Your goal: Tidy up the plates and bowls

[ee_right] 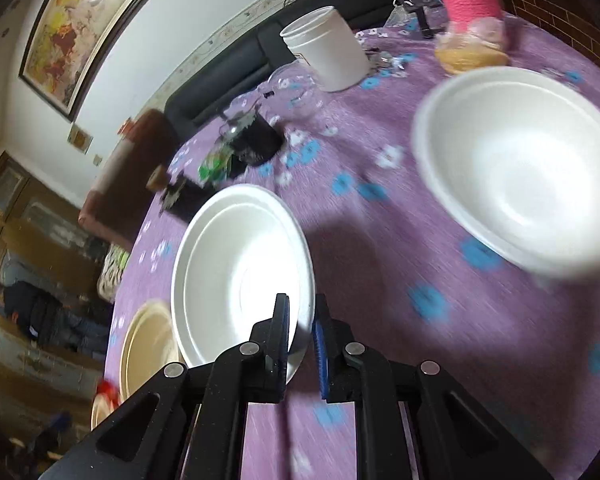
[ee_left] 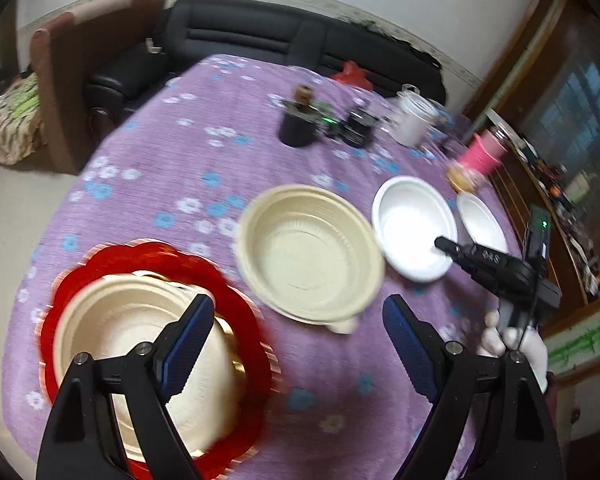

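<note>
My left gripper (ee_left: 296, 320) is open and empty above the purple tablecloth. A cream bowl (ee_left: 140, 356) sits in a red scalloped plate (ee_left: 256, 332) under its left finger. A second cream bowl (ee_left: 308, 252) lies ahead. My right gripper (ee_right: 302, 316) is shut on the rim of a white bowl (ee_right: 240, 272), which also shows in the left wrist view (ee_left: 412, 224). Another white bowl (ee_right: 520, 168) lies to the right, seen in the left wrist view too (ee_left: 480, 222). The cream bowl (ee_right: 148, 348) is at the left.
At the table's far side stand a white jar (ee_right: 328, 48), a black cup (ee_left: 298, 128), a dark container (ee_left: 358, 126), a glass (ee_right: 296, 88) and a pink-wrapped jar (ee_right: 470, 12). A black sofa (ee_left: 260, 36) lies beyond. The table edge is on the right.
</note>
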A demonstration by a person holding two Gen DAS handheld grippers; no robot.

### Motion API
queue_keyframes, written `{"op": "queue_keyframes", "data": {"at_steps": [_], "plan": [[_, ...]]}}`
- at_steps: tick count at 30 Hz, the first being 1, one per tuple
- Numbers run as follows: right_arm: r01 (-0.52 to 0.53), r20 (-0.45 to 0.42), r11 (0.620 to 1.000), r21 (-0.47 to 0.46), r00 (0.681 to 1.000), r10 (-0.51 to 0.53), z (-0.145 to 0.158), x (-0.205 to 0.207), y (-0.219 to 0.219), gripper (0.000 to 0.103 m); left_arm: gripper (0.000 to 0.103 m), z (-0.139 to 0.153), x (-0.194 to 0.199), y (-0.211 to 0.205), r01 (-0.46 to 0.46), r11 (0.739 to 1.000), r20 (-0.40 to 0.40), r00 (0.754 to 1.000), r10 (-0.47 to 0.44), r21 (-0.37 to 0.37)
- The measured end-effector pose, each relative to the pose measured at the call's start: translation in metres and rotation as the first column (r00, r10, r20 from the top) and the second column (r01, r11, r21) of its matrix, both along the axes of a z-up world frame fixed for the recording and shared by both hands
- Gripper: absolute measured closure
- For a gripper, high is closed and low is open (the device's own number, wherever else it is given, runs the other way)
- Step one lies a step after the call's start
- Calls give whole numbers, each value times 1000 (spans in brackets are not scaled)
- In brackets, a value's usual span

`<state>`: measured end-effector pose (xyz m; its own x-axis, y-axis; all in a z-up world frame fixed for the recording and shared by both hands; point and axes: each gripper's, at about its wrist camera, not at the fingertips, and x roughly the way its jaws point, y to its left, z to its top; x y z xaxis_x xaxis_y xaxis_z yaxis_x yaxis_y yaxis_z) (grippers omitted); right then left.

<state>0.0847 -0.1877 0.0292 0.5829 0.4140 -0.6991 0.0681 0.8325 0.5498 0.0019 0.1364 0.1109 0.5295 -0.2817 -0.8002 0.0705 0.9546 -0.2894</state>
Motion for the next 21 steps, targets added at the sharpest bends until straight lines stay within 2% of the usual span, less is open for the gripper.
{"op": "queue_keyframes", "data": {"at_steps": [6, 9, 11, 14, 16, 17, 18, 21], "plan": [[-94, -98, 995, 17, 991, 95, -8, -67, -34, 91, 18, -15, -18, -56, 135, 991, -19, 991, -135, -14], [-128, -141, 991, 34, 981, 131, -15, -97, -46, 91, 18, -33, -26, -88, 188, 982, -53, 980, -189, -23], [-129, -140, 992, 6, 982, 128, -18, -108, -51, 91, 18, -44, -28, -103, 203, 979, -81, 976, -205, -27], [-85, -68, 995, -43, 994, 82, -11, -117, -59, 89, 18, -54, -29, -121, 208, 978, -95, 973, -209, -19], [-63, -29, 996, -57, 998, 61, -6, -119, -61, 77, 18, -54, -29, -128, 199, 980, -85, 977, -198, 7], [-41, -1, 997, -65, 999, 41, -3, -120, -62, 61, 18, -54, -30, -128, 195, 981, -81, 978, -193, 14], [-30, 17, 998, -62, 999, 31, -2, -120, -63, 49, 18, -52, -30, -129, 188, 982, -75, 980, -186, 23], [-6, 72, 999, -39, 997, 9, 3, -113, -60, 46, 18, -52, -27, -127, 163, 986, -77, 984, -161, 30]]}}
